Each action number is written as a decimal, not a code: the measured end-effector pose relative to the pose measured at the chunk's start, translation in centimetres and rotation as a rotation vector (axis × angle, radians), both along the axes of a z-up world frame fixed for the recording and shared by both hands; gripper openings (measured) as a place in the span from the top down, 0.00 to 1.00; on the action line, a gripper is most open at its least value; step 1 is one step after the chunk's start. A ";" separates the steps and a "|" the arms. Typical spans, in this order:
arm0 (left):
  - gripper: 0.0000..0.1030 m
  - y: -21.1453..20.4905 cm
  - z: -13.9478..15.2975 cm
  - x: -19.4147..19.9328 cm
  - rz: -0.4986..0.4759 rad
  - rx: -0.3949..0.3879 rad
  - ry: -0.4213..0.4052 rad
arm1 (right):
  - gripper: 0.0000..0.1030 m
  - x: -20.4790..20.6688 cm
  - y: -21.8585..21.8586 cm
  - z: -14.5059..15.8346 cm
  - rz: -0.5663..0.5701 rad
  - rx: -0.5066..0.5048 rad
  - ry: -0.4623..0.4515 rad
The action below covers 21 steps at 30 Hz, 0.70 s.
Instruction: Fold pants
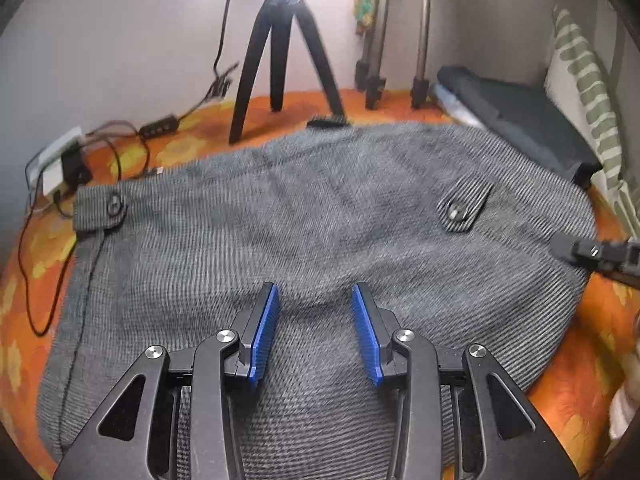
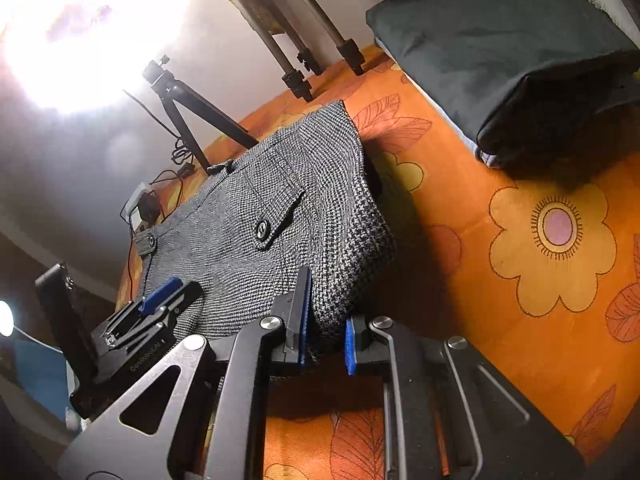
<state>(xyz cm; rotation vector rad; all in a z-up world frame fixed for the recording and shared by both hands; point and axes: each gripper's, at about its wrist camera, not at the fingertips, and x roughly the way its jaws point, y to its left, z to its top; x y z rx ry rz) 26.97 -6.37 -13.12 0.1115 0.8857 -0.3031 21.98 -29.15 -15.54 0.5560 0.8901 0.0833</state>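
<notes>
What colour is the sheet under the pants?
Orange sheet with yellow flowers; clearest in the right wrist view.

The left tongs [image 1: 316,292] are held apart above the grey pants [image 1: 320,208], which are spread flat on the orange floral bed [image 1: 180,136], a black tripod [image 1: 284,60] behind.

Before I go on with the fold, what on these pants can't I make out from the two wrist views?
- Pants near edge: left wrist view, hidden under the left gripper linkage.
- Cloth corner inside the right gripper: right wrist view, shadowed; pad contact unclear.
- Pant legs: layers underneath hidden by the top layer.
- Right gripper in the left view: cut off by the frame edge.
</notes>
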 end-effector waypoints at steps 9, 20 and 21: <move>0.64 4.6 1.6 -2.6 0.018 -0.075 0.004 | 0.87 -0.2 2.0 2.5 0.040 -0.146 -0.049; 0.64 11.7 1.2 -5.8 0.077 -0.188 0.025 | 0.87 -0.4 10.8 9.1 0.159 -0.433 -0.190; 0.64 12.5 1.9 -6.3 0.086 -0.200 0.005 | 0.87 -0.4 11.7 9.6 0.174 -0.457 -0.203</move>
